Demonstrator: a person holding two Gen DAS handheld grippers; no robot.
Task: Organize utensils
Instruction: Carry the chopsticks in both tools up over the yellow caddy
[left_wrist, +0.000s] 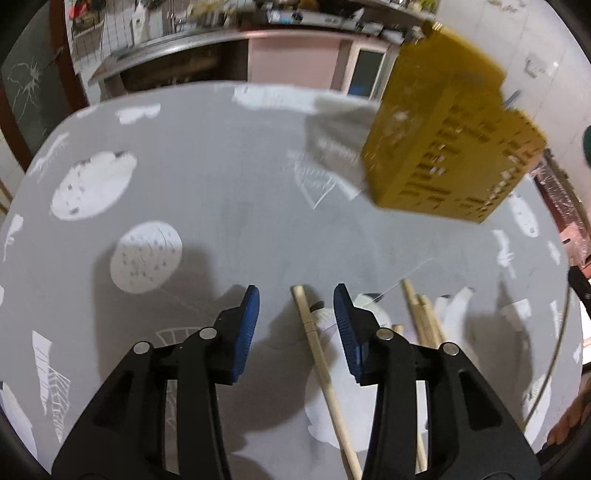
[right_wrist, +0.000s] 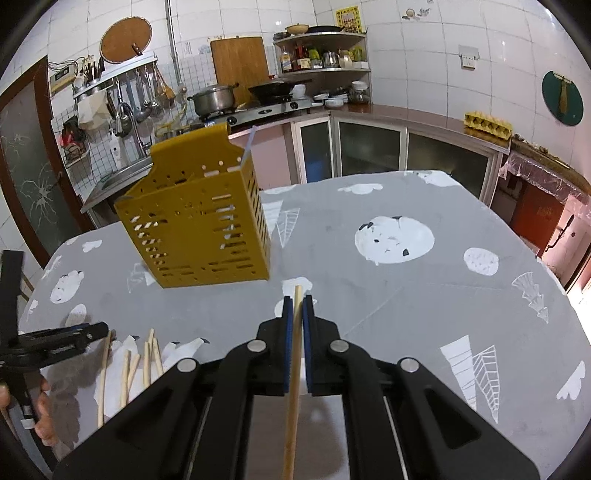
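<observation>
A yellow slotted utensil holder (right_wrist: 199, 218) stands on the grey patterned table (right_wrist: 369, 295); it also shows at the upper right of the left wrist view (left_wrist: 450, 147). My right gripper (right_wrist: 297, 301) is shut on one wooden chopstick (right_wrist: 293, 369), held above the table, right of and nearer than the holder. My left gripper (left_wrist: 296, 295) is open, low over the table, with a single chopstick (left_wrist: 325, 373) lying between its jaws. Several more chopsticks (left_wrist: 421, 317) lie just to its right; they show in the right wrist view (right_wrist: 136, 365) too.
The left gripper (right_wrist: 55, 339) shows at the left edge of the right wrist view. Behind the table are a kitchen counter with a stove and pots (right_wrist: 236, 99), a sink (right_wrist: 122, 173) and cabinets (right_wrist: 369, 147). The table's edge (right_wrist: 546, 266) runs along the right.
</observation>
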